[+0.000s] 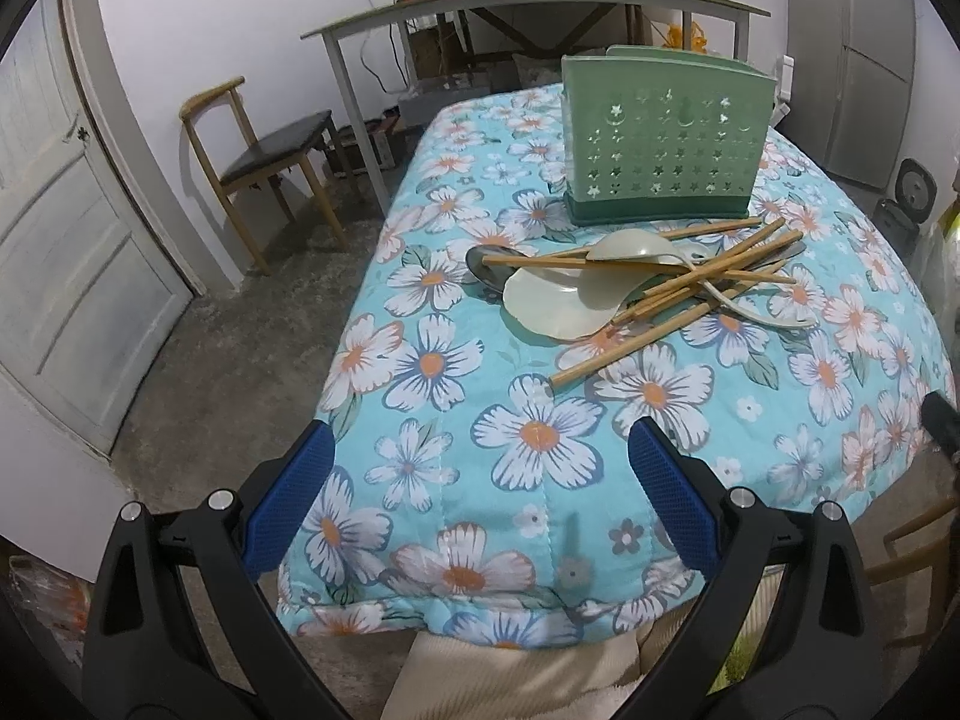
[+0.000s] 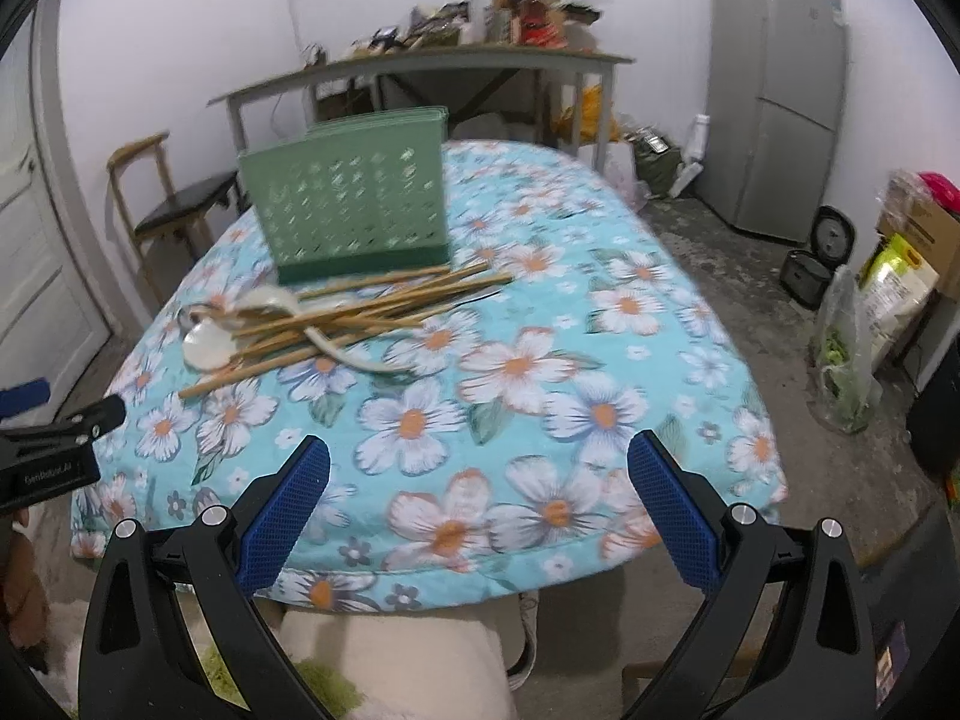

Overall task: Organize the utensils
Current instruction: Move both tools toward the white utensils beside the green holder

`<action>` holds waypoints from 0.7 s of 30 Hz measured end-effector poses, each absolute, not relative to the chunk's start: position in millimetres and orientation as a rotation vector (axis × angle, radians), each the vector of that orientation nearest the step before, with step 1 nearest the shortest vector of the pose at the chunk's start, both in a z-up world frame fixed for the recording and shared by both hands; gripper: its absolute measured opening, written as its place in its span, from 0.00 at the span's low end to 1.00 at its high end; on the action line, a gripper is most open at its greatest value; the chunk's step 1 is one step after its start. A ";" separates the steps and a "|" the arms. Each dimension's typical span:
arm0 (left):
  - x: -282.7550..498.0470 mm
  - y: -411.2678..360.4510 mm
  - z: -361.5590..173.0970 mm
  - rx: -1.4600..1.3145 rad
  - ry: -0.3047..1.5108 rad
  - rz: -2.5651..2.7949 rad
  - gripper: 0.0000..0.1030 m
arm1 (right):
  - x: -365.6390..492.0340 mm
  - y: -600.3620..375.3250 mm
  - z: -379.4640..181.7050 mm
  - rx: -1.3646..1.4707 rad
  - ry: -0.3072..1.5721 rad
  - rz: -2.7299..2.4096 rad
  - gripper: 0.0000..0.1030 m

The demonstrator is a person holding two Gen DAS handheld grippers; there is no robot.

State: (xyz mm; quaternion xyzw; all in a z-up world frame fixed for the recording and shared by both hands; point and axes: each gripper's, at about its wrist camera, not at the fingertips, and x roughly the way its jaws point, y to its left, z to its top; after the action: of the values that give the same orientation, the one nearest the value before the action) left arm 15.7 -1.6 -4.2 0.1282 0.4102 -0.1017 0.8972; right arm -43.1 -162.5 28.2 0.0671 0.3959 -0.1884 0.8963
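Floral-clothed counter (image 1: 540,480) carries a green perforated utensil holder (image 1: 660,150) upright, a heap of wooden chopsticks (image 1: 690,282) and pale spoons (image 1: 558,300) touching just before it; left gripper (image 1: 480,450) and right gripper (image 2: 480,468) spread, empty, at near edge.

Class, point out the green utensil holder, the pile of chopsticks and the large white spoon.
green utensil holder (image 1: 663,150): left wrist view, perforated front wall.
pile of chopsticks (image 1: 708,279): left wrist view, crossing sticks.
large white spoon (image 1: 555,303): left wrist view, bowl.
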 end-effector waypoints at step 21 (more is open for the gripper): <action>96.4 -6.5 -67.9 0.334 0.997 -0.268 0.92 | 61.9 -130.6 -53.0 0.086 1.046 -0.196 0.94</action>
State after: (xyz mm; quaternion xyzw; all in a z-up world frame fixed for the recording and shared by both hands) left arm 96.4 -6.5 -67.9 0.1589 0.4744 -0.1275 0.8564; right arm 61.9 -130.6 -53.0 0.0409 0.4986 -0.0936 0.8608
